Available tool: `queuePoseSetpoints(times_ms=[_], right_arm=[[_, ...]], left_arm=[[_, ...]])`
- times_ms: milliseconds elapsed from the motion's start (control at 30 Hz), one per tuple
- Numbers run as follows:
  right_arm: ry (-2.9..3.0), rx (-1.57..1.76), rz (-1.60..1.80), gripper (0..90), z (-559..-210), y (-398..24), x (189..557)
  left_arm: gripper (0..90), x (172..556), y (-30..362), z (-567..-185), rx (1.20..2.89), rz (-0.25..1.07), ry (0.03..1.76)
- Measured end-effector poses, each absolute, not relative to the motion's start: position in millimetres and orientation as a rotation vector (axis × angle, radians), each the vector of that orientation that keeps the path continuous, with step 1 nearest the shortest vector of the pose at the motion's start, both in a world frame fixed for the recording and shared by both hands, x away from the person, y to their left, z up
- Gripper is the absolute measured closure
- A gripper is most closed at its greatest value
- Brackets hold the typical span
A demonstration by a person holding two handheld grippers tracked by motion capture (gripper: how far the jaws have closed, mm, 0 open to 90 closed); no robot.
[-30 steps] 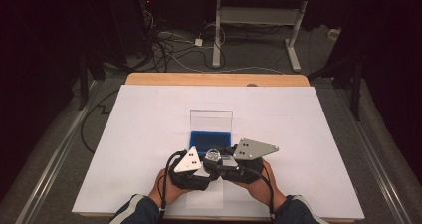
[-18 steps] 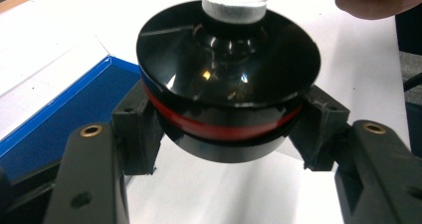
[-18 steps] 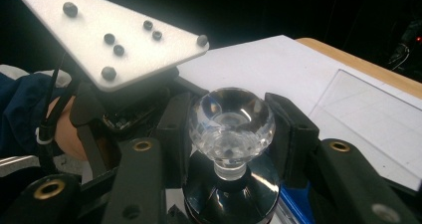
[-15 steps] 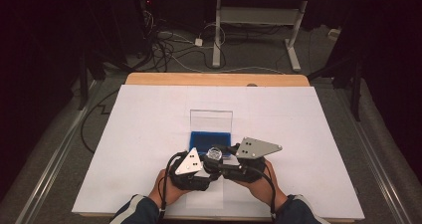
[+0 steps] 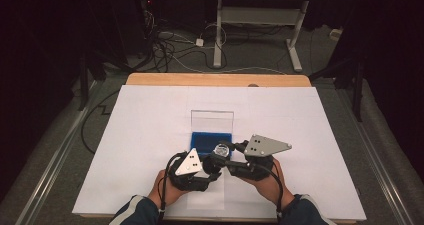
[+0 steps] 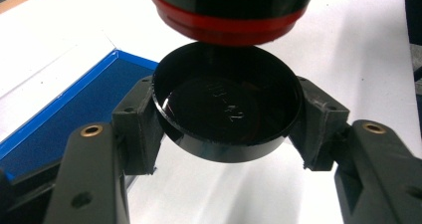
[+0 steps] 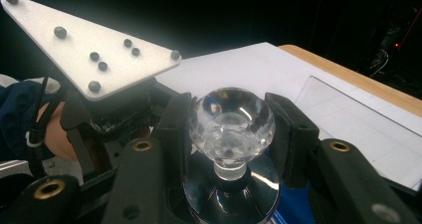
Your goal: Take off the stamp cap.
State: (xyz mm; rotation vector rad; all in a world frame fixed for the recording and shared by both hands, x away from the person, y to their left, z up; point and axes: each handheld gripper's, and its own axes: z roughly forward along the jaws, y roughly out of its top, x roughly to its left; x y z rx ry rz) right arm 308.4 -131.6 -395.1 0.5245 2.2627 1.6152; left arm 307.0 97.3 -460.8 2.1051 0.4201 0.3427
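From above we see our left gripper [image 5: 212, 166] and right gripper [image 5: 226, 158] meeting near the front edge of the white worktop [image 5: 150, 120], just in front of an open case with a blue lining [image 5: 211, 141] and a clear upright lid [image 5: 212, 121]. From there the things we hold are too small to tell apart. The left gripper view settles one: our jaws are clenched on a round black cap [image 6: 226, 109], its open side turned to the camera, with a black body ringed in red [image 6: 231, 21] right behind it. The right gripper view settles the other: our jaws grasp a clear faceted knob [image 7: 231, 122] on a shiny chrome base [image 7: 234, 194], with the left gripper's grey plate [image 7: 89, 50] just beyond.
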Motion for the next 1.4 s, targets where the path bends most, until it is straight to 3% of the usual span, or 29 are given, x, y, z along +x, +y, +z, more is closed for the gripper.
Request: queuePoseSetpoints(times_ms=[1400], right_arm=[[2.230, 0.604, 1.550, 56.6, -396, -156, 315]], left_arm=[[36.0, 306, 133, -448, 2.083, 0.440, 0.468]])
